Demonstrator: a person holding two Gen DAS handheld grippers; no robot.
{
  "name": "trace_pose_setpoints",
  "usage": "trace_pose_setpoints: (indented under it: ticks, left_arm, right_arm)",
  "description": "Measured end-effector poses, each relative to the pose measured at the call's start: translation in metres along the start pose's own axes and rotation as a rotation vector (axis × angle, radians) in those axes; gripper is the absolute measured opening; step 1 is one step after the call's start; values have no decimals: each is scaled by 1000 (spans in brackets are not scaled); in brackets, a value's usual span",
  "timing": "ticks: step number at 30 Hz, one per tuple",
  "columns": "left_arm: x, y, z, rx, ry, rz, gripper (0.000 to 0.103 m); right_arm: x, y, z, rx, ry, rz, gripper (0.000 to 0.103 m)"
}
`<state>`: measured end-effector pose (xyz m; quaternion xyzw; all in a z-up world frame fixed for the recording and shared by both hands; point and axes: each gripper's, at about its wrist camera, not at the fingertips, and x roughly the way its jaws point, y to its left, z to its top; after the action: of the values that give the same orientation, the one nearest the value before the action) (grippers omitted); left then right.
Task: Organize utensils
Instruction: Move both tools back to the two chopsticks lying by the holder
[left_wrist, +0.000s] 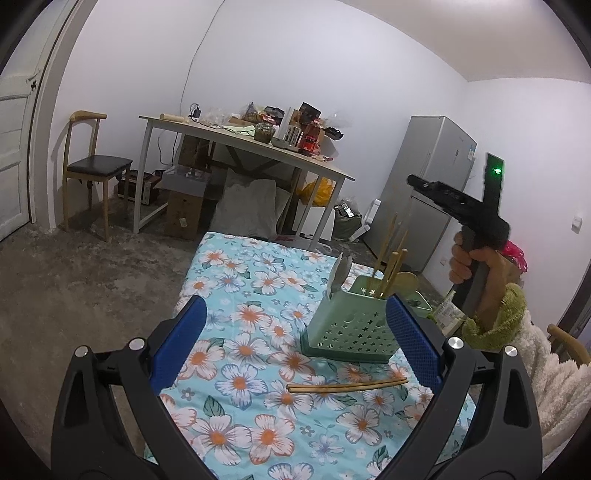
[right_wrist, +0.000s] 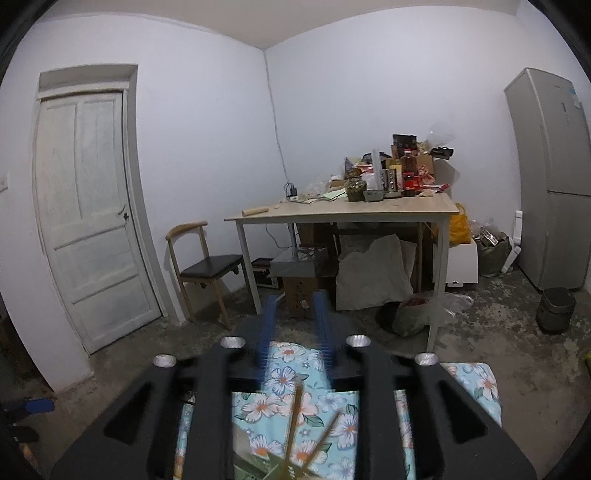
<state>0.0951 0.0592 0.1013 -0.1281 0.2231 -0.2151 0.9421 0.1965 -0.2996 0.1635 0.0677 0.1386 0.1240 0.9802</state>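
Green perforated utensil caddy standing upright on floral cloth, taken as ref pt. In caddy: several bamboo chopsticks leaning up out of top, a metal spoon at its far-left corner, a flat wooden utensil at its back-right. Just in front of caddy on cloth: a pair of chopsticks lying flat, side by side, apart from caddy base. Left gripper low over cloth, nearer camera than caddy, blue pads spread wide w/ nothing between; right pad overlaps caddy's right edge in view, contact unclear. Right gripper up above & right of caddy, held by a hand in green cuff; blue pads blurred, a narrow gap between them, nothing gripped. Chopstick tips poking up under it in right wrist view. Behind caddy, well apart: cluttered table, chair, fridge.
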Motion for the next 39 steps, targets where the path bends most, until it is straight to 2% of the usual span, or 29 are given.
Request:
trace_pose_setpoints:
  ticks: [8,11,14,17,20,24,27,33,39]
  left_arm:
    - [-1,-8,-6,0,11,-9,94]
    - [0,-10,-11,2,22,2,94]
    - [5,-9,-19,2,51,30,94]
    - [18,-4,-31,-14,113,54,94]
    - [33,2,-47,-38,197,85,94]
    - [44,9,-62,-38,257,142,94]
    - [48,19,-72,-68,294,179,94]
    - [53,35,-90,-110,343,254,94]
    - [58,48,-99,-129,373,314,94]
  right_arm:
    - [-66,2,6,19,-58,14,42]
    - [-99,8,-6,32,-67,7,49]
    - [-127,15,-31,55,-36,-4,63]
    - [-143,23,-66,79,36,-16,68]
    - [-146,29,-108,113,132,-69,69]
    - [-133,32,-168,213,287,-118,70]
    - [-118,40,-205,232,394,-160,70]
    - [-87,71,-253,171,545,-161,70]
    - [-72,91,-273,113,603,-189,70]
